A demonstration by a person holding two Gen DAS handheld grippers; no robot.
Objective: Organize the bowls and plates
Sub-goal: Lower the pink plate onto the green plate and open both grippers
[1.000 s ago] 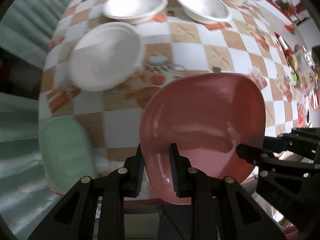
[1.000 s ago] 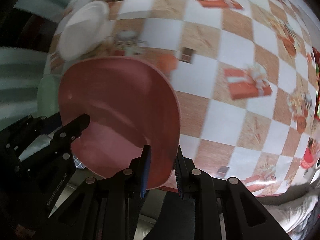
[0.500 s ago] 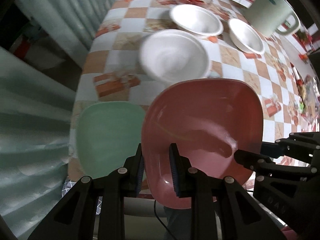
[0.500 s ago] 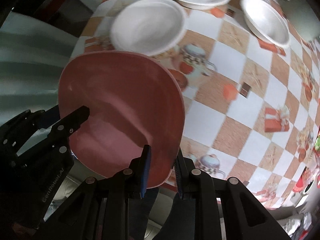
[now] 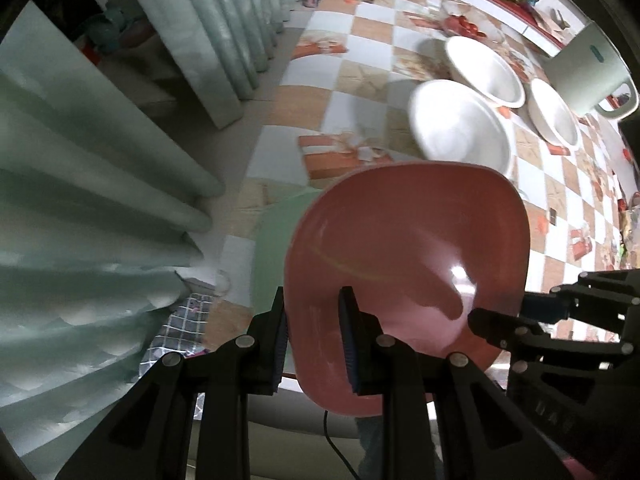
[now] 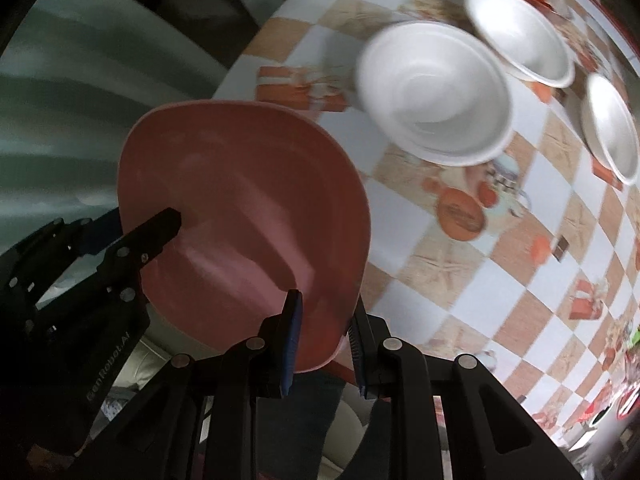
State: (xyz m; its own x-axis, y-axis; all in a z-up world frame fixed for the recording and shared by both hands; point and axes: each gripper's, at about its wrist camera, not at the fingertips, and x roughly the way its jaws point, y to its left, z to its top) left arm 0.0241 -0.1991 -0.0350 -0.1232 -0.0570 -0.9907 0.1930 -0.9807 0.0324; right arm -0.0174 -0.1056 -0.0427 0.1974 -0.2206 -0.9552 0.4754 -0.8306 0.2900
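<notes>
Two claws [image 5: 313, 340] [image 6: 325, 344] gripping one pink plate [image 5: 404, 264] | one green plate [image 5: 276, 240] | three white bowls [image 5: 460, 128]

Pink rounded-square plastic plate [image 5: 404, 240] is held in the air between both claws, blocking most of the view below. Under its left edge sits a pale green plastic plate [image 5: 276, 240] at the corner of the checked-cloth worktop [image 5: 360, 76]. Just past the pink plate: a stack of white round bowls [image 6: 436, 88], then two more white bowls [image 6: 524, 36] [image 6: 612, 128] close together behind it, little gap between them. Pale grey-green jug with handle [image 5: 588, 68] at the far edge. Pleated green curtain [image 5: 80, 200] hems in the left side. Bare cloth lies open to the right [image 6: 500, 280].
</notes>
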